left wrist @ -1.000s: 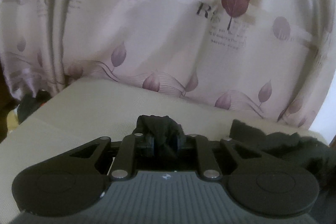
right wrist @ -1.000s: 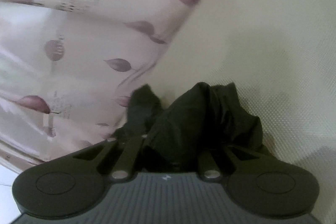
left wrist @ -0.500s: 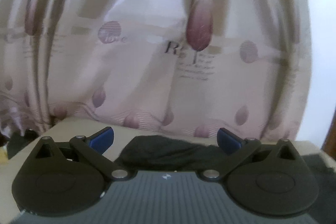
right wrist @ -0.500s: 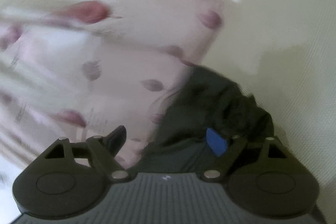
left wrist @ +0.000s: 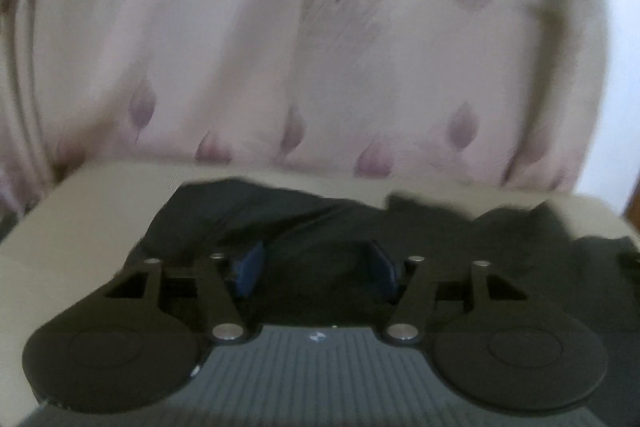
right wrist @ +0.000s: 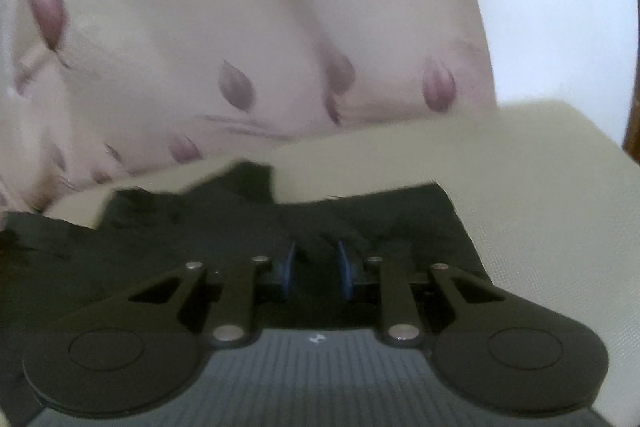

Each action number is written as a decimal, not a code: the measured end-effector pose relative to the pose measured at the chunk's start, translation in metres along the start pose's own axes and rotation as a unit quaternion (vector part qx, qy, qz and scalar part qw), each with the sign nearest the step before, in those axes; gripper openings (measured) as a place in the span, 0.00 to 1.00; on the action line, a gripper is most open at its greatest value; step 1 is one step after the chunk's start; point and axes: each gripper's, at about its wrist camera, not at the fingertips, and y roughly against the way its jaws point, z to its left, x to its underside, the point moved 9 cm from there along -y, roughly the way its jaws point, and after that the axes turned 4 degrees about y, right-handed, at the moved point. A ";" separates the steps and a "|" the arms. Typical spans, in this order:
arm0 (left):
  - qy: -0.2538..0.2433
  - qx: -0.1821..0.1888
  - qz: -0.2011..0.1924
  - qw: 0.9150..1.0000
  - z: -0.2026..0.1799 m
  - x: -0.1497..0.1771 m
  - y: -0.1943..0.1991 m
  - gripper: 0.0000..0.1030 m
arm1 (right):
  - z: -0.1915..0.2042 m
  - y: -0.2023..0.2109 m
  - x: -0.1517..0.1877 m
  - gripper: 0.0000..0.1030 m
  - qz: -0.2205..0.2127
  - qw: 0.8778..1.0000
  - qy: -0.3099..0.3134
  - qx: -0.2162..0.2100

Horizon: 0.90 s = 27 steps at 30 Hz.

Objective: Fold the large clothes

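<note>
Garment: black garment [left wrist: 320,223] crumpled on beige bench [left wrist: 80,211], long axis left-right along curtain [left wrist: 240,67].
Left tool [left wrist: 316,267]: spread wide over cloth.
Right tool [right wrist: 316,267]: narrowed, cloth between pads; grip unclear.

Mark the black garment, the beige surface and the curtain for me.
black garment [left wrist: 320,223]: left wrist view, rumpled middle.
beige surface [right wrist: 540,187]: right wrist view, bare part right of the garment.
curtain [left wrist: 240,67]: left wrist view, pale panel between leaf prints.

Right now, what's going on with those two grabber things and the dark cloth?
Left hand-held gripper open over black garment. Right hand-held gripper partly open, fabric between pads. Garment rumpled on beige surface. Nothing in the way.
</note>
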 end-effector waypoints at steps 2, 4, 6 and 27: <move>0.001 -0.019 0.025 1.000 0.010 0.015 -0.019 0.58 | -0.004 -0.006 0.011 0.21 0.013 1.000 -0.003 0.004; 0.016 -0.017 0.035 0.999 0.018 0.025 -0.029 0.59 | -0.007 -0.010 0.019 0.21 0.023 1.000 -0.016 -0.006; 0.025 -0.014 0.042 0.999 0.023 0.031 -0.034 0.60 | -0.007 -0.012 0.023 0.21 0.029 0.999 -0.018 -0.003; 0.029 -0.017 0.053 0.998 0.028 0.049 -0.052 0.61 | -0.002 -0.029 0.036 0.18 0.021 0.998 0.037 0.051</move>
